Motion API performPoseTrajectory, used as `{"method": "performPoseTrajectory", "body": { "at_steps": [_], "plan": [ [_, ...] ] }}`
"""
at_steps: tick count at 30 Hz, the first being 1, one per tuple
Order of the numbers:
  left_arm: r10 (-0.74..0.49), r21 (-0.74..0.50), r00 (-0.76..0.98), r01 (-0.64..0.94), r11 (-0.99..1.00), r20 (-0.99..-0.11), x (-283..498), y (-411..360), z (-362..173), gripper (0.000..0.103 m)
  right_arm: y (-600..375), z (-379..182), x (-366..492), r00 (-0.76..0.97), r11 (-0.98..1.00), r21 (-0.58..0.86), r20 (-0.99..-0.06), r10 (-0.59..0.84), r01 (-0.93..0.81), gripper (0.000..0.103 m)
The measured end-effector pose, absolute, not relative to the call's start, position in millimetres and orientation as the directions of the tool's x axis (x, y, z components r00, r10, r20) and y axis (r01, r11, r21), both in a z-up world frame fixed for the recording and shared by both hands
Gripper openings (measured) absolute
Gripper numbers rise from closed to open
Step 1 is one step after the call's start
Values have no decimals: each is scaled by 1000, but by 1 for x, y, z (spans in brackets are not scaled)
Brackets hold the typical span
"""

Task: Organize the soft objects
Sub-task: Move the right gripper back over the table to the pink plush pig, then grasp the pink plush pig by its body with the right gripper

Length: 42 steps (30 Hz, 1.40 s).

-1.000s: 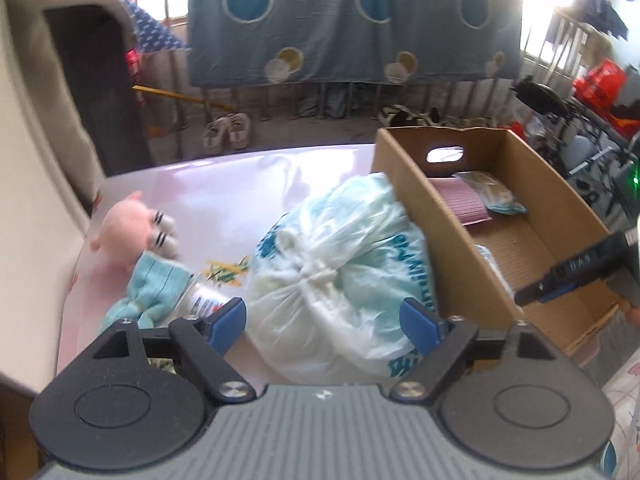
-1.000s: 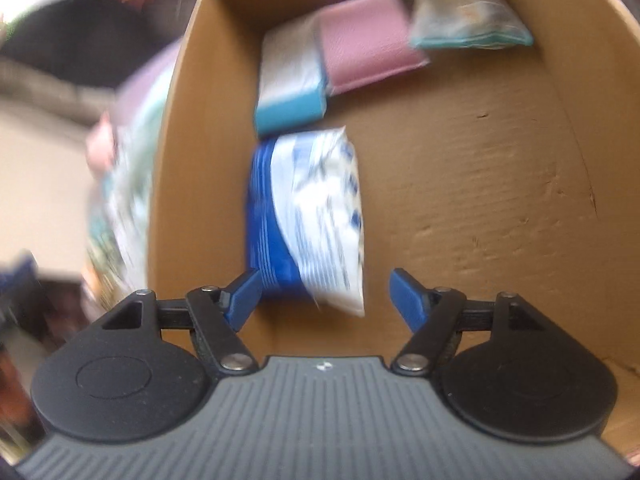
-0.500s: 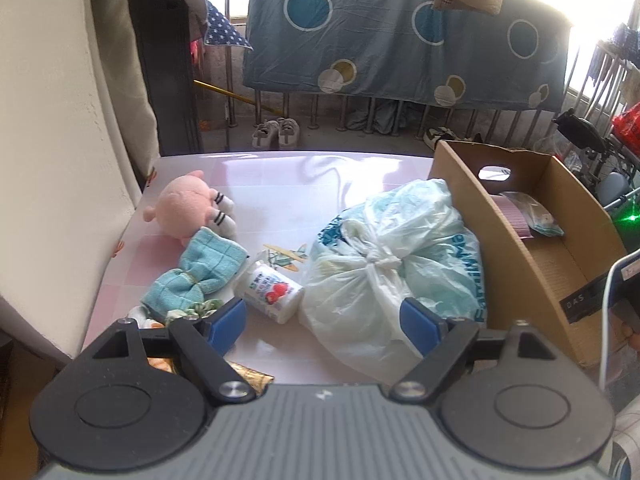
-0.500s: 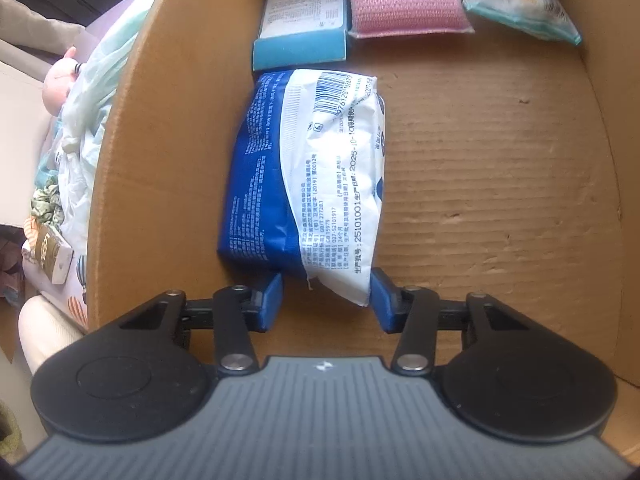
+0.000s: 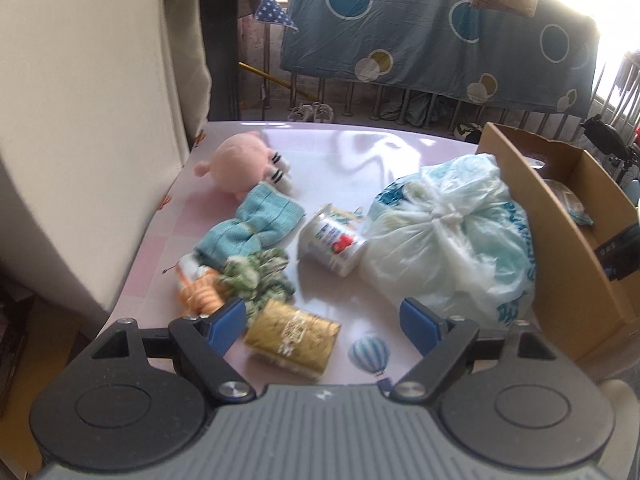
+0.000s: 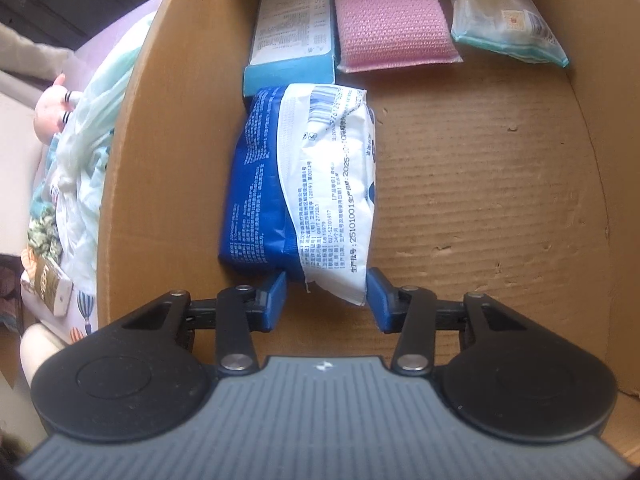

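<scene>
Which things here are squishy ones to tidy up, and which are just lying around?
Squishy, for the job: pink plush toy, blue knitted cloth, tied plastic bag, blue-and-white soft pack, cardboard box.

Just lying around: yogurt cup, gold packet, shoes.

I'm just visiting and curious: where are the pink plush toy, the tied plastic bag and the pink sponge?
pink plush toy [image 5: 240, 164], left wrist view, on its round body.
tied plastic bag [image 5: 452, 232], left wrist view, just below its knot.
pink sponge [image 6: 394, 22], right wrist view, middle of its top face.
</scene>
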State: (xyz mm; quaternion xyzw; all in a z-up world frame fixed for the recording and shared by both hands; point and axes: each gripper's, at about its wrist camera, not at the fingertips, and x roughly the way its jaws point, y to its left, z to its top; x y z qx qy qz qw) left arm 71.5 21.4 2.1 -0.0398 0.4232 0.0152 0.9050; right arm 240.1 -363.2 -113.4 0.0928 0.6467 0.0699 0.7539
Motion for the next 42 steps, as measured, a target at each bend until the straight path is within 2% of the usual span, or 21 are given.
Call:
{"method": "performPoseTrajectory", "body": {
  "at_steps": [1,3,4,5,12,19,25,30,33,35,38,42],
  "plan": [
    [-3,-61,642,-69,996,-767,67,27,1,85,-364,-112,239,160,973,228,-962,222,18,45],
    [4,-68,644,-87,994,-765,60,36,-1,85,-365,-108,234,165,973,228,-961,221,28,57],
    [8,-71,649,-95,993,-761,56,40,-1,85,-366,-106,230,171,972,233,-960,223,40,65],
    [12,-73,656,-103,992,-755,52,44,0,85,-367,-103,224,182,970,240,-957,228,49,67],
    [57,-58,707,-137,989,-705,41,60,8,85,-372,-52,195,316,971,239,-923,220,23,70],
    [113,-50,788,-180,982,-605,61,65,20,85,-323,20,204,453,894,421,-775,442,-152,77],
    [131,-103,821,-225,969,-555,111,78,17,85,-227,33,258,368,770,560,-676,638,-307,79],
    [178,-100,795,-287,953,-580,169,94,-3,84,-141,8,332,253,697,632,-652,715,-340,79],
    [193,-97,760,-319,943,-621,204,108,-23,71,-97,-20,380,186,674,664,-654,733,-324,79],
    [190,-105,736,-336,936,-650,226,118,-37,57,-70,-41,411,160,676,665,-665,729,-316,79],
    [167,-134,706,-349,928,-688,252,130,-54,42,-33,-73,453,135,676,671,-673,728,-304,79],
    [145,-149,679,-355,923,-720,277,139,-72,38,4,-116,491,124,678,680,-675,727,-279,79]
  ]
}}
